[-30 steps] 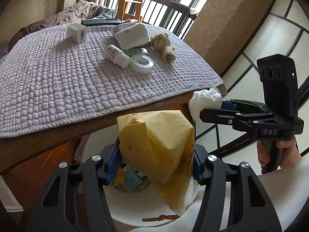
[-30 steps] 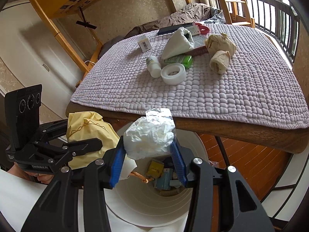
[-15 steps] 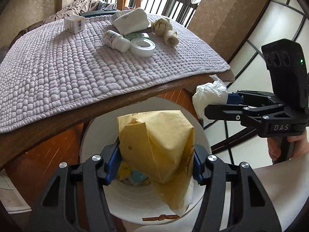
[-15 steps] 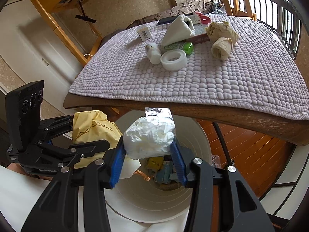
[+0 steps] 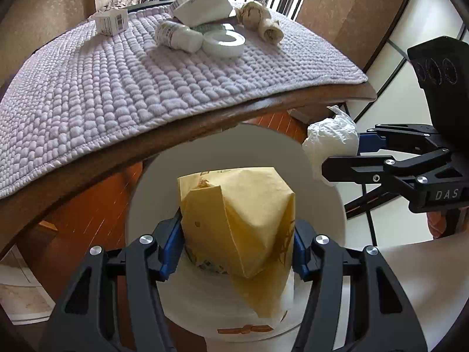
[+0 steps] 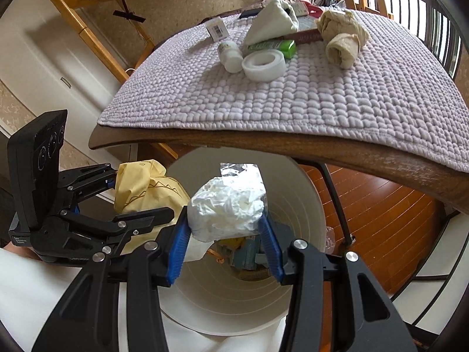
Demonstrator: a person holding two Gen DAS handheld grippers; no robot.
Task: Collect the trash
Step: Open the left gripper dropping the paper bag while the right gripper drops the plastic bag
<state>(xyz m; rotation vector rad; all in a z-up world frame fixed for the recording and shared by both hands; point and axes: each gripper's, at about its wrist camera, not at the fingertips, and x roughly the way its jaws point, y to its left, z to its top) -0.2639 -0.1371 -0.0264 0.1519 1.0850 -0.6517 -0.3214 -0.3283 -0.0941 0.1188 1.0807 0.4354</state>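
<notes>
My left gripper (image 5: pixel 236 252) is shut on a crumpled yellow paper bag (image 5: pixel 237 220) and holds it over the open white bin (image 5: pixel 146 199). My right gripper (image 6: pixel 224 243) is shut on a crumpled white wrapper ball (image 6: pixel 227 208), also above the bin (image 6: pixel 299 205), whose bottom holds several scraps (image 6: pixel 246 252). Each gripper shows in the other's view: the right one with the white ball (image 5: pixel 332 140), the left one with the yellow bag (image 6: pixel 143 187).
The bin stands on a wood floor under the edge of a table (image 6: pixel 293 143) covered by a lilac quilted mat (image 5: pixel 117 88). On the mat lie a tape roll (image 6: pixel 263 64), a white bottle (image 6: pixel 230 57), a small box (image 5: pixel 112 22), beige crumpled paper (image 6: pixel 343 38) and a white pouch (image 6: pixel 271 22).
Both grippers have moved forward and down toward the bin, still holding their trash; the bin mouth and table edge now look closer.
</notes>
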